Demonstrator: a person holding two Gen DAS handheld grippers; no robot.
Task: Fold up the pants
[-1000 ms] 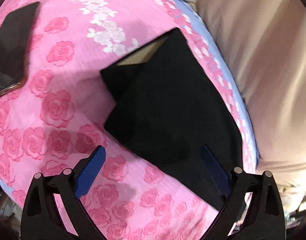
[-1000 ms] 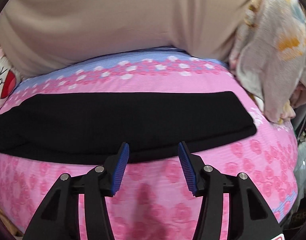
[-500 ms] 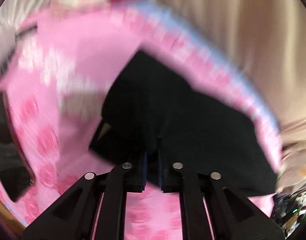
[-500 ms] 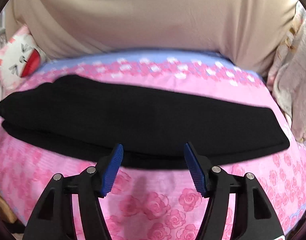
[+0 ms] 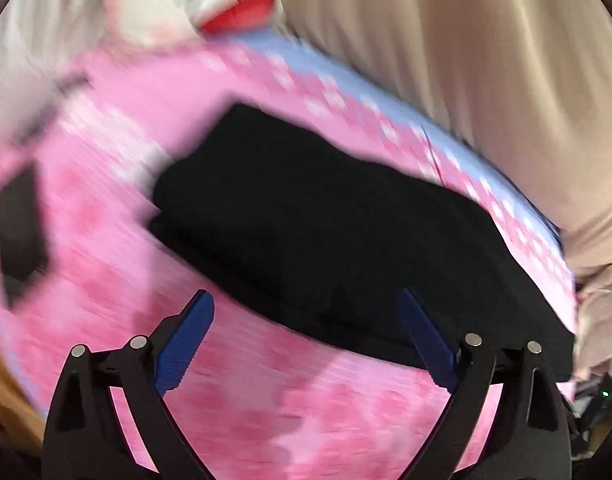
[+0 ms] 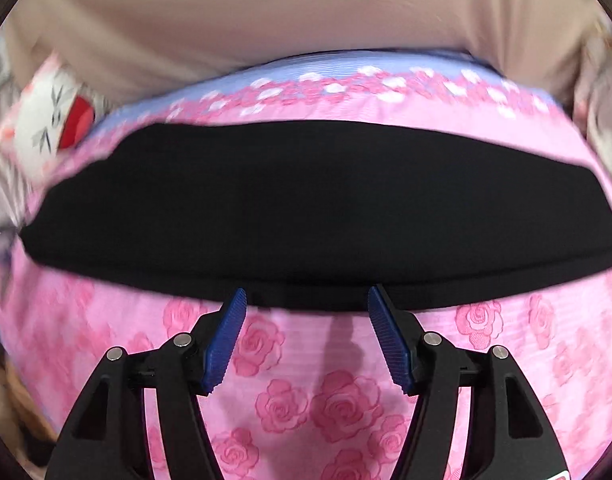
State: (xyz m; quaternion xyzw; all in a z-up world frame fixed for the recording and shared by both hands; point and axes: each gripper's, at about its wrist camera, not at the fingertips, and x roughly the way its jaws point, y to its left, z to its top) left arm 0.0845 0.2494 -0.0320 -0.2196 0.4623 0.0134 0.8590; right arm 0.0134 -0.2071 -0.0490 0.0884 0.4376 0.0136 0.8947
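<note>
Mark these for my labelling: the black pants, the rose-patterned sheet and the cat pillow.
black pants (image 6: 313, 200), right wrist view, middle of the folded cloth.
rose-patterned sheet (image 6: 337, 400), right wrist view, bare part near the gripper.
cat pillow (image 6: 54, 120), right wrist view, its white face.

black pants (image 6: 306, 208), folded into a long flat band, lying level

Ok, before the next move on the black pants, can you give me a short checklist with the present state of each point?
1. Left tool free of cloth: ok; its jaws have just been opening, nothing pinched.
2. Right tool open, at the near edge: ok.
3. Black pants lie flat, folded lengthwise on the pink sheet: ok.
4. Edges of the layers aligned: cannot tell, left view blurred.
5. Dark flat object clear of the pants: ok.
</note>
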